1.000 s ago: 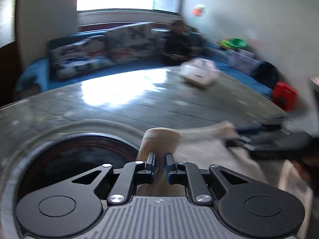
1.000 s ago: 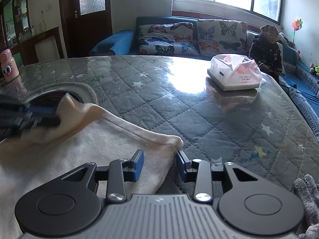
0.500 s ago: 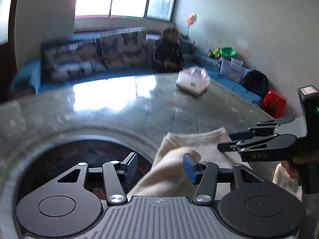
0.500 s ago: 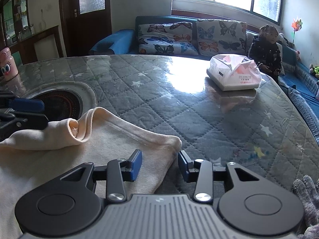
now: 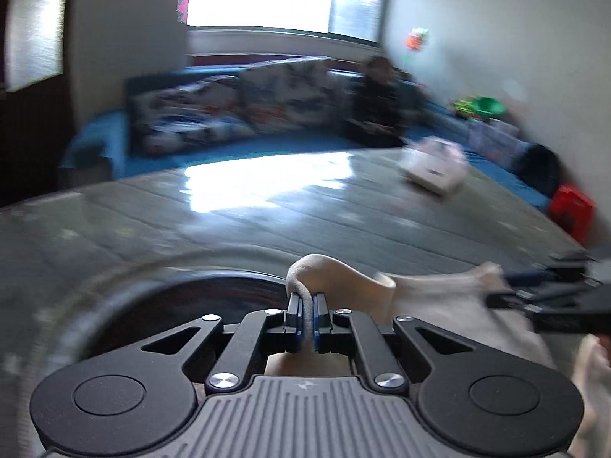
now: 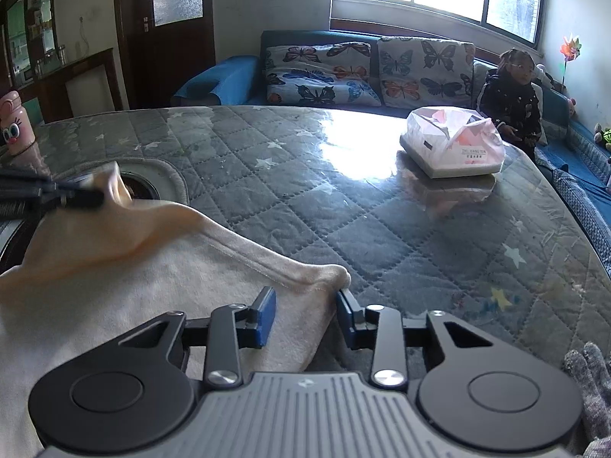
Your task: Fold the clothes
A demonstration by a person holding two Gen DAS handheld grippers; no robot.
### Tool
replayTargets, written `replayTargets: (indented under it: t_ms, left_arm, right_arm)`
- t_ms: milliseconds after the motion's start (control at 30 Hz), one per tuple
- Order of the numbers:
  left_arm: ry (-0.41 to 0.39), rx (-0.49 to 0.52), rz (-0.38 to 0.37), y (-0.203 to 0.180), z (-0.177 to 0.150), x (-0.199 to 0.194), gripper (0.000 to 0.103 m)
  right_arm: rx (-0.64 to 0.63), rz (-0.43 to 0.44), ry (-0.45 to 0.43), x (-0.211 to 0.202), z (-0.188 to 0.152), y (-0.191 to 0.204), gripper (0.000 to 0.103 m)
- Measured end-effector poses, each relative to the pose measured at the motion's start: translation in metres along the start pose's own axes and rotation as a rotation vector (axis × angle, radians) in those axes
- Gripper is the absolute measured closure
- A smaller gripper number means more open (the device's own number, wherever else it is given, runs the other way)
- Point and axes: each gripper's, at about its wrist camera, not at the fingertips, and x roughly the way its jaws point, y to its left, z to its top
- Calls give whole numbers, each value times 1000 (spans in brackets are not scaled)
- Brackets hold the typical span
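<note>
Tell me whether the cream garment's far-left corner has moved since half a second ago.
Yes. The cream garment corner, pinched by the left gripper, rose and shifted left, now overlapping the round table opening.

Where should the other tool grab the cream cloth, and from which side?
Grab the cloth by its raised near corner, coming from the camera side. It bunches up off the table between the right tool, whose jaws are closing. The left tool pinches the other corner.

left claw (image 5: 305,315) pinches cream garment (image 5: 336,273).

Two grippers (image 6: 305,305), one cream garment (image 6: 114,286), one bagged box (image 6: 454,145), two butterfly cushions (image 6: 320,72) and one pink bottle (image 6: 15,122) are counted.
</note>
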Motion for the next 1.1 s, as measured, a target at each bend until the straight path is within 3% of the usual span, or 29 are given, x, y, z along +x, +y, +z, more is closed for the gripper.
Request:
replayTargets:
  t_ms: [100, 200, 300, 533, 667, 800, 933, 1100]
  left_arm:
    - [-3, -13, 83, 15, 2, 4, 98]
    - [10, -17, 124, 24, 1, 9, 98]
    - [17, -16, 166, 35, -1, 14, 98]
    - [58, -93, 254, 70, -1, 26, 93]
    - [61, -118, 255, 79, -2, 18, 84]
    - [52, -108, 239, 77, -6, -3, 84]
    - [51, -81, 190, 62, -15, -30, 85]
    - [58, 4, 95, 21, -44, -70, 84]
  right_arm:
    - [-10, -4, -3, 4, 4, 3, 80]
    - [-27, -5, -4, 13, 12, 9, 92]
    - [-58, -9, -6, 26, 23, 18, 97]
    - [-143, -16, -20, 64, 54, 44, 98]
    - [-178, 2, -22, 65, 63, 55, 92]
    - [-209, 54, -34, 42, 60, 66, 84]
    - [-254, 140, -34, 10, 41, 83, 74]
    - [-342, 238, -36, -31, 7, 115, 73]
